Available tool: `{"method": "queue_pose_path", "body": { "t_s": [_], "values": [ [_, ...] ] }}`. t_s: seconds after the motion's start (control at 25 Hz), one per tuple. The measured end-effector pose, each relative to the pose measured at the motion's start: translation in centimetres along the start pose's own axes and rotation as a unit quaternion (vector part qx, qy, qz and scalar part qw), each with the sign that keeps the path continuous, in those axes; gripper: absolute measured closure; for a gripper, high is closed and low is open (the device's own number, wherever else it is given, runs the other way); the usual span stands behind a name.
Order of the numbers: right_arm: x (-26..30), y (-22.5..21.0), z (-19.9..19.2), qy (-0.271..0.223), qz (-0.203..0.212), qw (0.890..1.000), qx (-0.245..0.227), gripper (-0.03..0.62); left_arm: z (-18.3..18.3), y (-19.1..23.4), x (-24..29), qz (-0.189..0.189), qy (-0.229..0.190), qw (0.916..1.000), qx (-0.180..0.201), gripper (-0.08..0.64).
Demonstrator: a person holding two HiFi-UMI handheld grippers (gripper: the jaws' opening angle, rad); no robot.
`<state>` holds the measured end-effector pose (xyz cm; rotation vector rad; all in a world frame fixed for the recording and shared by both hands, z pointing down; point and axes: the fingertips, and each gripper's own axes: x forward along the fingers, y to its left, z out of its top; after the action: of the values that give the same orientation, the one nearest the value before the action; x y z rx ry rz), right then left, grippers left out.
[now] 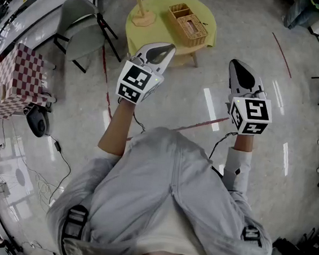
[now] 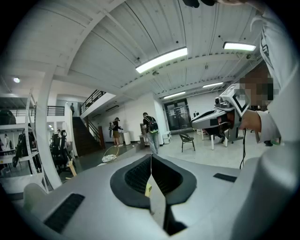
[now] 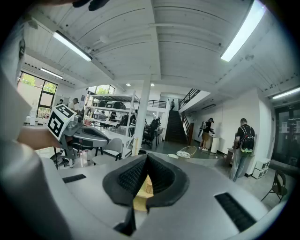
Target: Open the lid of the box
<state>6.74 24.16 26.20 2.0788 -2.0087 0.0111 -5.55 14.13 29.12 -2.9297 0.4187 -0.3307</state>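
A woven wicker box [image 1: 187, 24] with its lid down sits on a round yellow table [image 1: 161, 4] ahead of me. Both grippers are held in the air short of the table, apart from the box. My left gripper [image 1: 166, 50] hovers over the table's near edge with its jaws shut and nothing between them; in its own view the tips [image 2: 151, 157] meet in a line. To the right of the table my right gripper [image 1: 240, 66] hangs above the floor, also shut and empty [image 3: 147, 157]. A sliver of the yellow table [image 3: 140, 187] shows under its tips.
A wooden stand [image 1: 142, 12] rises at the table's left side. A grey chair [image 1: 82, 28] stands left of the table, and a red-checked box [image 1: 14, 80] further left. Cables [image 1: 55, 153] and red tape lines [image 1: 281, 52] lie on the shiny floor. People [image 3: 242, 140] stand far off.
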Motion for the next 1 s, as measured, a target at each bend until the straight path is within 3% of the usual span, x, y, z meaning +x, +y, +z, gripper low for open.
{"method": "queue_pose_path", "body": {
  "t_s": [0.36,0.68,1.0],
  "values": [
    [-0.8,-2.8,-1.3,-0.002,0.024,0.999,0.03,0.569,-0.2,-2.2,2.3,0.002,0.009,0.9998,-0.018,0.531],
    [-1.4,-5.3,-4.1,0.008,0.05,0.998,0.037,0.569,-0.9,-4.6,4.0,0.028,0.019,0.9989,-0.032,0.531],
    [0.2,-5.6,-5.0,0.014,0.061,0.997,0.048,0.569,-1.8,-3.5,5.1,0.032,0.031,0.9982,-0.04,0.531]
  ]
}}
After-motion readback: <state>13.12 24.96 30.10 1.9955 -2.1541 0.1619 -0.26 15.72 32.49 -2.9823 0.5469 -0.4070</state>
